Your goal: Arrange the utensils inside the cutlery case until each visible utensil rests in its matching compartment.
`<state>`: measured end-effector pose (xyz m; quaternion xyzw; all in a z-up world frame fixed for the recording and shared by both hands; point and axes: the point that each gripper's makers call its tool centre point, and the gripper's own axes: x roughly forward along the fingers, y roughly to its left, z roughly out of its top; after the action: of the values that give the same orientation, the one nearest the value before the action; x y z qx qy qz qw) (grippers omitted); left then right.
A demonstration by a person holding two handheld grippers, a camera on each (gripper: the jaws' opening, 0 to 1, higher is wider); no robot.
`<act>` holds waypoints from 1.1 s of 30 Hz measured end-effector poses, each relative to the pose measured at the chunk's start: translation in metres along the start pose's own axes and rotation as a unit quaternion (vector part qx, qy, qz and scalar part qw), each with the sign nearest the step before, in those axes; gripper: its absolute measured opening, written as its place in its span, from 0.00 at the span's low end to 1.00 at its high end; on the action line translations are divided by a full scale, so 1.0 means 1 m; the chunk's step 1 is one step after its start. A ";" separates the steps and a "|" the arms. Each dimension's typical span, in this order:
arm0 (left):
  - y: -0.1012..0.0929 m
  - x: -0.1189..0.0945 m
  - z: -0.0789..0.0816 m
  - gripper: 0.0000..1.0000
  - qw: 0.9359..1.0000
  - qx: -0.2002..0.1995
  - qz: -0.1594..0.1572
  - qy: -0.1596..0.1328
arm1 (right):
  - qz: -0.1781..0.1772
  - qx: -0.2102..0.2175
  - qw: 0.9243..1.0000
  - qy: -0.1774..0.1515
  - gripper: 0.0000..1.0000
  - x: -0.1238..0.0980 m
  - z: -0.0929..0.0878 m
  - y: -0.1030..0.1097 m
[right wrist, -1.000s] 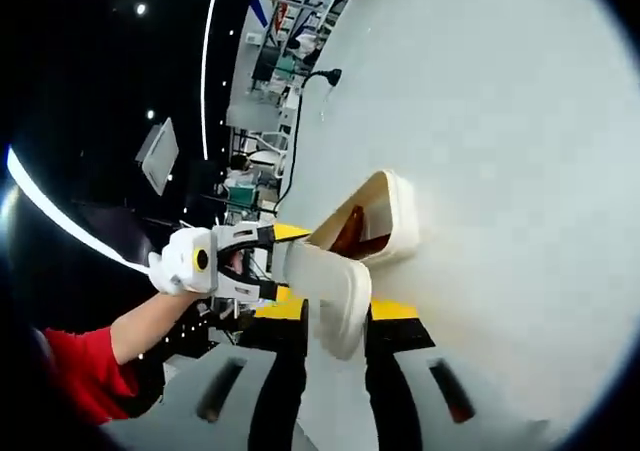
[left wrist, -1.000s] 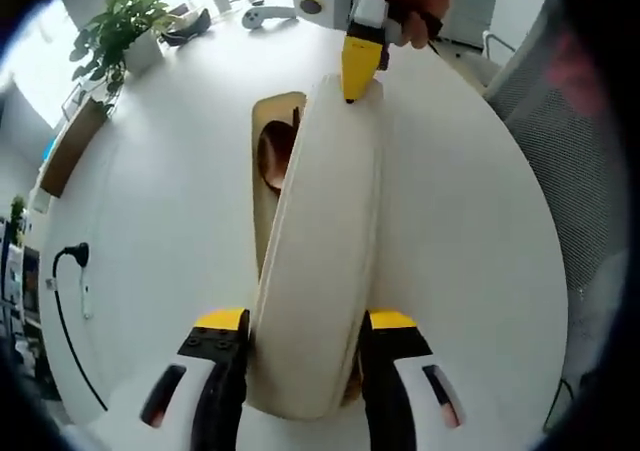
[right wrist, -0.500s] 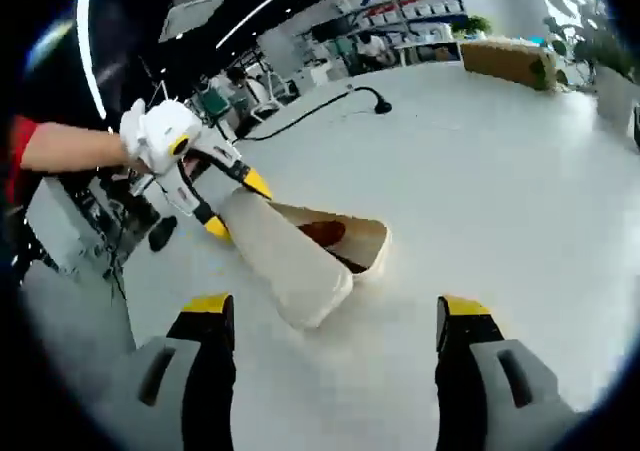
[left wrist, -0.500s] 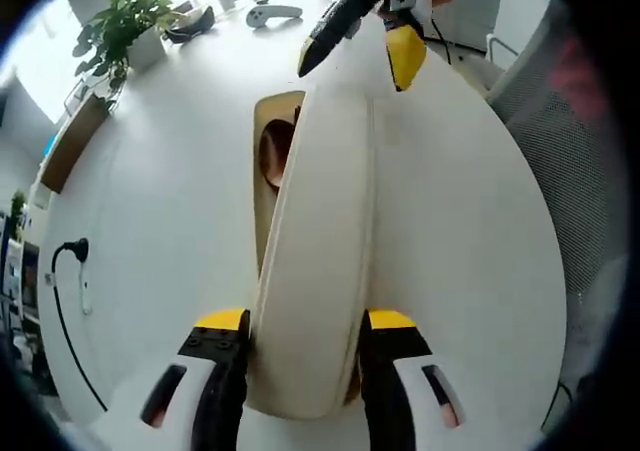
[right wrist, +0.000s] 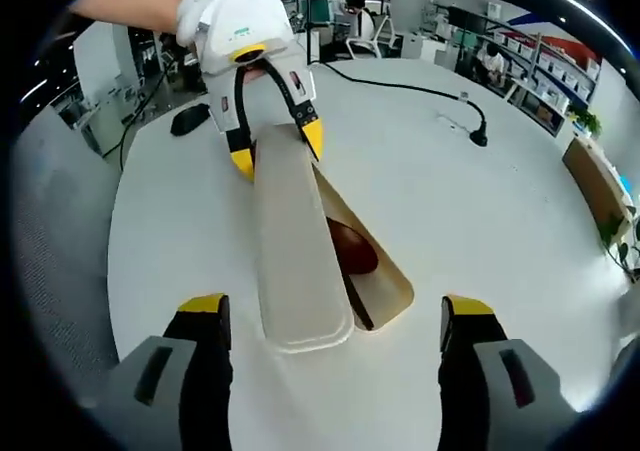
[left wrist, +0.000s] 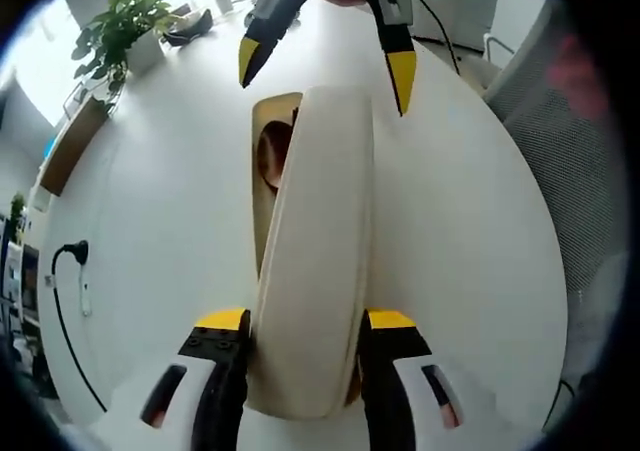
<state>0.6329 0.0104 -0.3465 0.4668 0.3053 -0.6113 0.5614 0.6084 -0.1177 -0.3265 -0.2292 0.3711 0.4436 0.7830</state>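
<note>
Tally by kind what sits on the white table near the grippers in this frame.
Case lid: 1
Case base: 1
Brown utensil inside the base: 1, kind unclear
Grippers: 2, left, right
Total: 5

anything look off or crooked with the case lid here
Yes: the lid sits skewed across the cutlery case, leaving one side open with a brown utensil showing inside. The left claw grips the lid's end; the right claw hangs open nearby.
</note>
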 end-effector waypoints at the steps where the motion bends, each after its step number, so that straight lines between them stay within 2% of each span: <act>1: 0.000 0.000 0.000 0.45 1.000 0.001 0.000 0.000 | 0.004 -0.003 1.000 0.004 0.83 0.001 0.000 -0.001; 4: 0.000 0.000 0.001 0.45 1.000 0.000 -0.001 0.000 | 0.014 -0.011 1.000 0.022 0.81 0.010 -0.003 -0.005; 8: -0.001 -0.001 0.002 0.45 1.000 0.000 -0.001 0.000 | 0.027 -0.021 0.999 0.036 0.87 0.020 -0.002 -0.004; 13: 0.002 0.001 -0.002 0.45 1.000 -0.002 0.002 -0.002 | 0.037 -0.035 0.997 0.062 0.83 0.025 -0.008 -0.002; 18: 0.001 0.000 -0.002 0.44 1.000 -0.002 0.006 -0.007 | 0.049 -0.034 0.995 0.077 0.68 0.029 -0.015 -0.007; 21: 0.000 0.000 -0.002 0.43 1.000 -0.006 0.008 -0.007 | 0.051 -0.024 0.996 0.075 0.62 0.026 -0.017 -0.009; 26: -0.001 -0.001 -0.003 0.44 1.000 -0.008 0.009 -0.005 | 0.056 -0.032 0.995 0.075 0.46 0.024 -0.018 -0.019; 28: -0.001 -0.001 -0.003 0.44 1.000 -0.008 0.011 -0.003 | 0.059 -0.031 0.995 0.076 0.43 0.023 -0.020 -0.022; 31: -0.001 -0.003 -0.006 0.45 1.000 0.002 0.017 -0.006 | 0.061 -0.065 0.993 0.079 0.38 0.023 -0.022 -0.024; 33: -0.001 -0.005 -0.008 0.45 1.000 -0.003 0.019 -0.011 | 0.061 -0.058 0.993 0.086 0.39 0.022 -0.026 -0.025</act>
<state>0.6329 0.0194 -0.3455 0.4642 0.2920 -0.6050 0.5772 0.6278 -0.1370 -0.3597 -0.2880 0.4243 0.4901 0.7048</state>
